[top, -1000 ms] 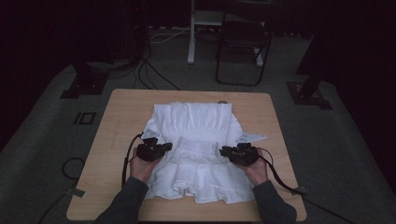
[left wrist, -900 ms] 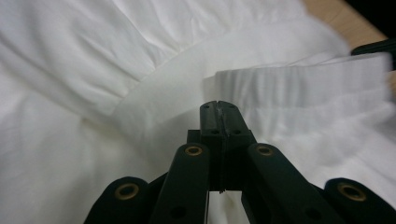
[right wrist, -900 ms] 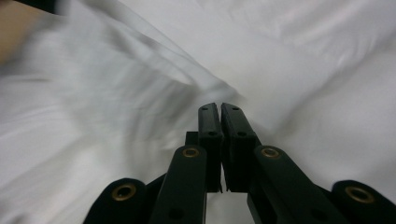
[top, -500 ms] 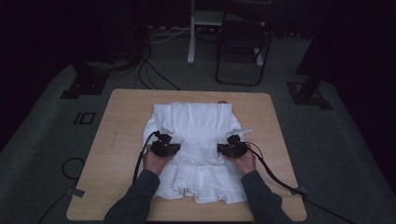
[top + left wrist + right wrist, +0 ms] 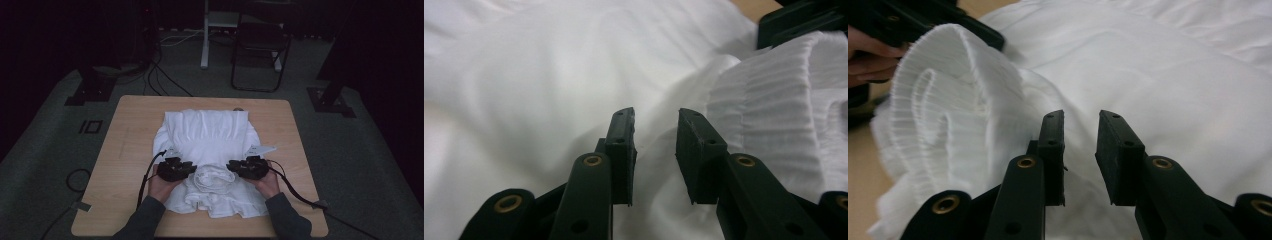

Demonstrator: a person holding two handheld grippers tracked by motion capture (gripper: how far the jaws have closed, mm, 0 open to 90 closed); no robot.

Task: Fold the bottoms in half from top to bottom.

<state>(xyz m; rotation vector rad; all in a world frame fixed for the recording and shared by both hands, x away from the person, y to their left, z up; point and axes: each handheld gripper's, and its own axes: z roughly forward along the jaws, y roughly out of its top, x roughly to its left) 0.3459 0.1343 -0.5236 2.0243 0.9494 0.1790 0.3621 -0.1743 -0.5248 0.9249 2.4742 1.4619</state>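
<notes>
From above, both grippers flank a rolled hem of the white garment (image 5: 207,145) mid-table (image 5: 125,165). Left gripper (image 5: 655,131): jaws parted, empty. Right gripper (image 5: 1080,131): likewise. Soft, light cloth; best pinched at the roll's (image 5: 943,85) ends.

High view looking forward and down over table (image 5: 125,150); both gripper views close, facing inward, apparently sharing rolled white garment (image 5: 774,115) at middle
</notes>
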